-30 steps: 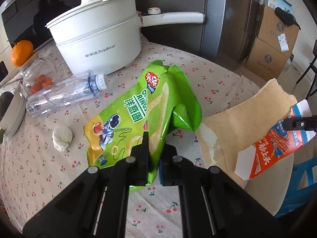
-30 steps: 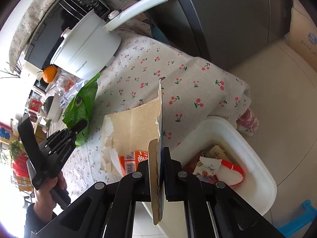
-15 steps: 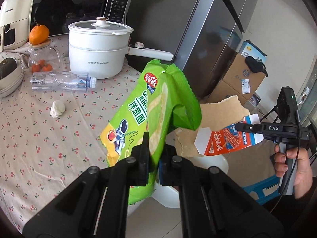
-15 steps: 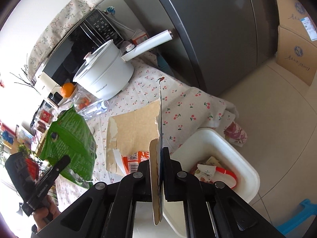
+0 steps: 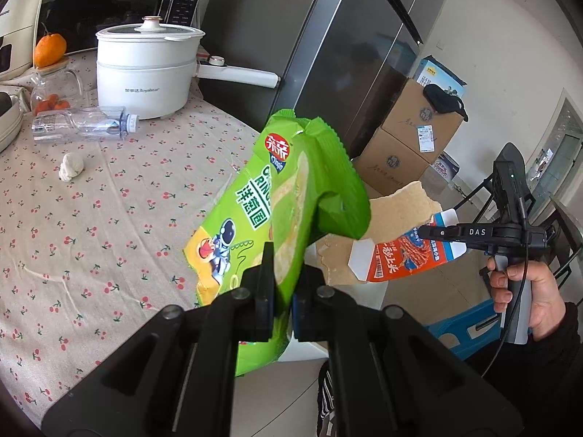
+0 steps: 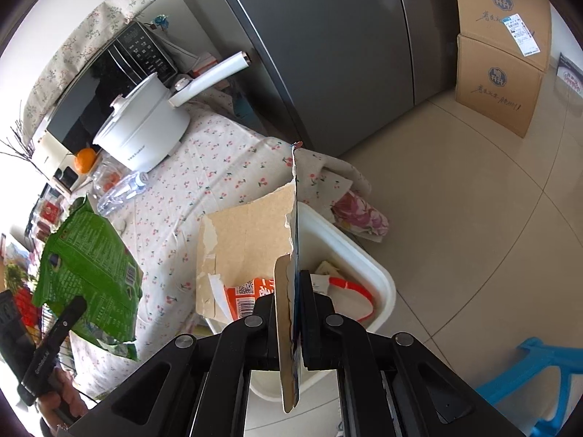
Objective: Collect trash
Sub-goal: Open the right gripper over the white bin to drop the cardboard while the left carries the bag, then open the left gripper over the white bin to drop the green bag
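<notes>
While the white rectangular plastic bin point(image 6: 379, 276) sits on the floor just off the tabletop point(image 5: 91, 218) corner, the torn flattened orange-and-blue cardboard carton point(image 6: 251, 240) hangs directly over it, pinched edge-on in the right gripper point(image 6: 291, 313) jaws, long axis pointing away. The crinkled green foil snack bag point(image 5: 284, 204), clamped by the left gripper point(image 5: 282, 291) jaws, hangs past the tabletop edge, farther from the bin, so the right hand is nearer.

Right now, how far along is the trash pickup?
Done: some wrappers already lie in the white bin. In hand: the left gripper is shut on the green snack bag, the right gripper on the torn carton, neither dropped yet. Left: the plastic bottle and crumpled tissue on the table.
</notes>
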Demonstrator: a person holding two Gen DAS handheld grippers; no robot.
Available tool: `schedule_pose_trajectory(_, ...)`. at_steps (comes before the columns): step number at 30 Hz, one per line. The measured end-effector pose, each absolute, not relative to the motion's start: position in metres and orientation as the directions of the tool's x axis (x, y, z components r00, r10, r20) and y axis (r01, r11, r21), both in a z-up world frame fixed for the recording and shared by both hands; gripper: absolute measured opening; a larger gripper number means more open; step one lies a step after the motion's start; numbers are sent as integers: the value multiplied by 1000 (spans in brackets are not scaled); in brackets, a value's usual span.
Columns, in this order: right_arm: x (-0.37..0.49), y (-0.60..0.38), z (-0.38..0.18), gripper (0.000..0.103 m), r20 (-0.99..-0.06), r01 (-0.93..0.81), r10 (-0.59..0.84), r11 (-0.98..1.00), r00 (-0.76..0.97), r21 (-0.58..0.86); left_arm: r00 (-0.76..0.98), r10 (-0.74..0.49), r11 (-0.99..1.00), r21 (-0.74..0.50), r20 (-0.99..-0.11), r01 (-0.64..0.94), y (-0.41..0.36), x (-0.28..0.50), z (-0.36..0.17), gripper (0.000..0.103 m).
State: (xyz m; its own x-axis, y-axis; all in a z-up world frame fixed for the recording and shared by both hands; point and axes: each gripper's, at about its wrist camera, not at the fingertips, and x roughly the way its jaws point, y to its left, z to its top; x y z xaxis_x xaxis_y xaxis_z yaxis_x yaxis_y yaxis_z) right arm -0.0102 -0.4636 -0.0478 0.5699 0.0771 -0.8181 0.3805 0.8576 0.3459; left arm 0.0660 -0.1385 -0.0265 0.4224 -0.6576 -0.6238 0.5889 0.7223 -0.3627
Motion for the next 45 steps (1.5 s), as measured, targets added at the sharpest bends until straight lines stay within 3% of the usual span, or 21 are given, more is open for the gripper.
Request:
schedule_pose_trajectory(13, 3, -459, -88, 7, -907, 411, 20, 887, 420, 210, 369, -654, 698, -338, -661, 631, -166, 54, -42, 8)
schedule_pose_trajectory(15, 7, -455, -93, 11, -908, 400, 43, 888, 416, 226, 368, -653, 697, -335, -662, 634, -167, 52, -42, 8)
schedule_pose_trajectory(16, 10, -454, -95, 14, -910, 400, 54, 886, 410, 233, 367, -653, 697, -335, -663, 635, -167, 52, -42, 8)
schedule_pose_trajectory(20, 12, -455, -100, 56, -909, 427, 91, 861, 407, 277, 369, -650, 693, -319, -664, 646, -173, 51, -40, 8)
schedule_pose_trajectory(28, -5, -465, -82, 66, -894, 462, 71, 836, 442, 295, 349, -638, 664, -260, -687, 701, -212, 45, -41, 8)
schedule_pose_trajectory(32, -17, -475, -70, 72, -881, 479, 40, 827, 471, 294, 306, -644, 652, -295, -701, 698, -238, 49, -51, 8)
schedule_pose_trajectory(42, -28, -503, -72, 73, -875, 539, 48, 771, 482, 339, 214, -681, 634, -417, -700, 651, -279, 60, -76, 9)
schedule_pose_trajectory(45, -28, -504, -73, 73, -875, 543, 55, 766, 480, 345, 233, -639, 670, -382, -733, 637, -280, 65, -84, 15)
